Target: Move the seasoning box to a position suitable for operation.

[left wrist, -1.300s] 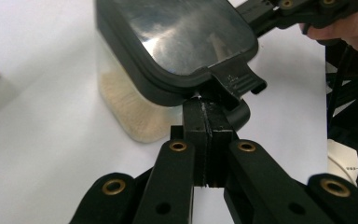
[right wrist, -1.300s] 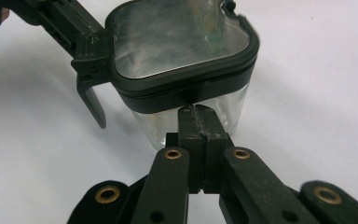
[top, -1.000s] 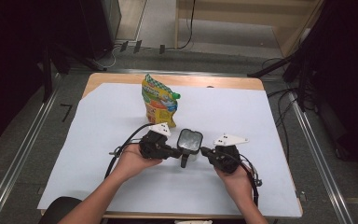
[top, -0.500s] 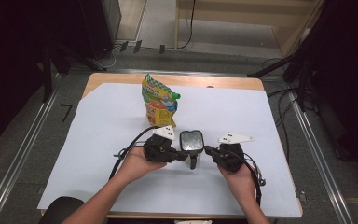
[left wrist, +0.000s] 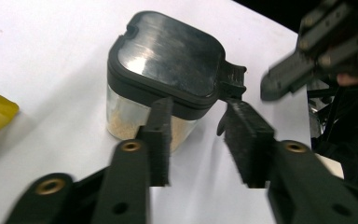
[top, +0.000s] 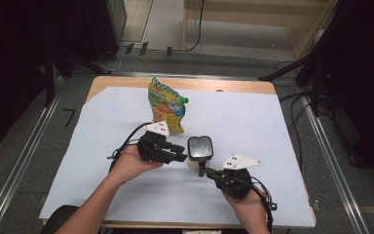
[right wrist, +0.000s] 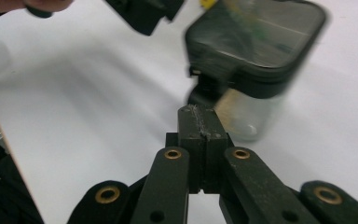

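So we've got a small clear jar [top: 198,157] with a dark lid [left wrist: 168,56] mid-tabletop [top: 272,126], a low layer of tan crumbs inside that we can make out from the left tool [top: 181,152] view. The left tool's jaws have just been opening and stand spread, off the jar. The right tool [top: 203,170] is pressed together beside the lid's tab [right wrist: 209,86] and has pulled back toward us since earlier. A snack bag [top: 165,105] stands behind.

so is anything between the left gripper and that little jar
Nothing visible is. In the left gripper view the left gripper has just been opening, and its jaws stand apart right before the jar with bare white table between. The right gripper sits off beside the lid's tab, not in the path.
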Demonstrator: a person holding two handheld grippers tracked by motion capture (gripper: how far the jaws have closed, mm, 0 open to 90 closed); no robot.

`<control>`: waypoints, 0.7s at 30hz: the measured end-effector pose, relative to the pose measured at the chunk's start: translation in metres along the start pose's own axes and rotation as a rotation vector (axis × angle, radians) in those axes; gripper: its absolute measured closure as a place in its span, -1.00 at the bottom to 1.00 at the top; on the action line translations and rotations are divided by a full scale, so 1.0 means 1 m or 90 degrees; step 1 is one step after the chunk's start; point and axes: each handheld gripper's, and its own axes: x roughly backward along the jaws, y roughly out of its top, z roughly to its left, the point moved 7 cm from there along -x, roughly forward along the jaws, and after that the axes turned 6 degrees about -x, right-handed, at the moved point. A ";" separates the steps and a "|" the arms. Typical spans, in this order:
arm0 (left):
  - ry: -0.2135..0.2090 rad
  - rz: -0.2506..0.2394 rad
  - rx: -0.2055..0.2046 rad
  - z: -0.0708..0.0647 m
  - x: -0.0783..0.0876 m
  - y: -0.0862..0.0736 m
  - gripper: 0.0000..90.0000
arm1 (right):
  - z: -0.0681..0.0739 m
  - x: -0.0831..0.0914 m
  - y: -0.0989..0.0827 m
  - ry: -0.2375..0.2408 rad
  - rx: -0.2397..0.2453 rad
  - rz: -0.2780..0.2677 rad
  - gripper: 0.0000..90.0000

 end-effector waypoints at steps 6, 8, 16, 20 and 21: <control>0.003 -0.015 -0.004 0.003 0.002 0.001 0.16 | 0.013 -0.017 -0.004 0.012 0.005 0.011 1.00; 0.006 -0.010 -0.004 0.004 0.002 0.000 0.13 | 0.015 -0.022 -0.003 0.009 0.007 0.004 1.00; 0.016 0.001 0.008 0.008 0.000 -0.002 0.06 | 0.013 -0.036 -0.001 0.000 -0.008 0.003 1.00; 0.017 -0.003 0.006 0.008 0.001 -0.002 0.06 | 0.008 -0.033 -0.002 -0.005 -0.019 0.008 1.00; 0.017 -0.003 0.006 0.008 0.001 -0.002 0.06 | 0.008 -0.033 -0.002 -0.005 -0.019 0.008 1.00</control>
